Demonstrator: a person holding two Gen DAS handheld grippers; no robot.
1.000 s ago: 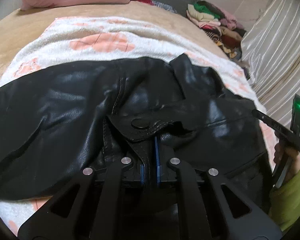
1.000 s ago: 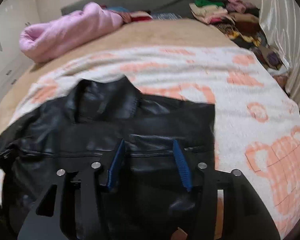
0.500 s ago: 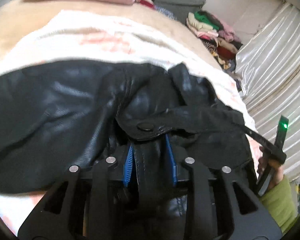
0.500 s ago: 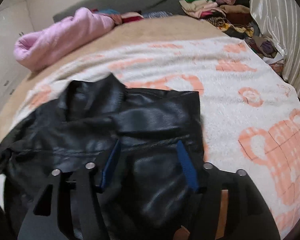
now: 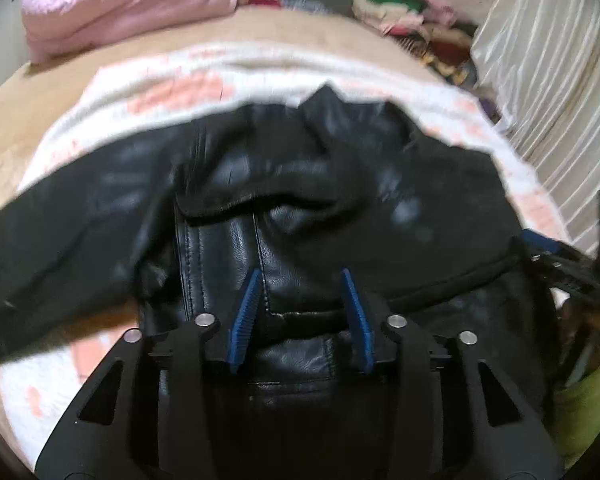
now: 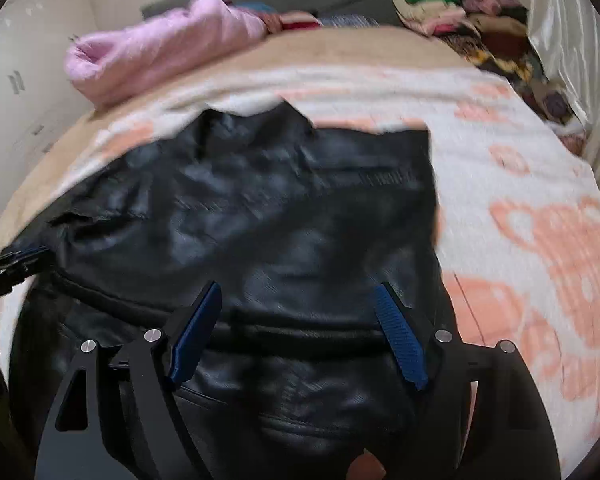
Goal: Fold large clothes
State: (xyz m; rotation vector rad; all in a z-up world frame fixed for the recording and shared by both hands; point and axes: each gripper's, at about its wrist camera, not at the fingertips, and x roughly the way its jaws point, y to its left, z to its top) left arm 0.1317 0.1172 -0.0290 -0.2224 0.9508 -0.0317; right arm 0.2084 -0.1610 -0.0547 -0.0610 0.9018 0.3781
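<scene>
A black leather jacket [image 5: 292, 208] lies spread on a white blanket with peach prints [image 5: 172, 88]; it also shows in the right wrist view [image 6: 284, 216]. My left gripper [image 5: 302, 280] is open just above the jacket's front seam, holding nothing. My right gripper [image 6: 300, 292] is open wide above the jacket's right half, holding nothing. The right gripper shows at the right edge of the left wrist view [image 5: 560, 260], and the left gripper's tip shows at the left edge of the right wrist view [image 6: 16, 260]. Both views are motion-blurred.
A pink padded quilt [image 5: 128, 4] lies at the far left of the bed [image 6: 360, 48]. A pile of mixed clothes [image 6: 460, 12] sits at the far right by a white curtain [image 5: 548, 60]. Bare blanket [image 6: 520, 200] lies right of the jacket.
My left gripper has opened and let go of the jacket's snap flap, then pulled back. My right gripper stayed open and widened. Both cameras moved, blurring the views.
</scene>
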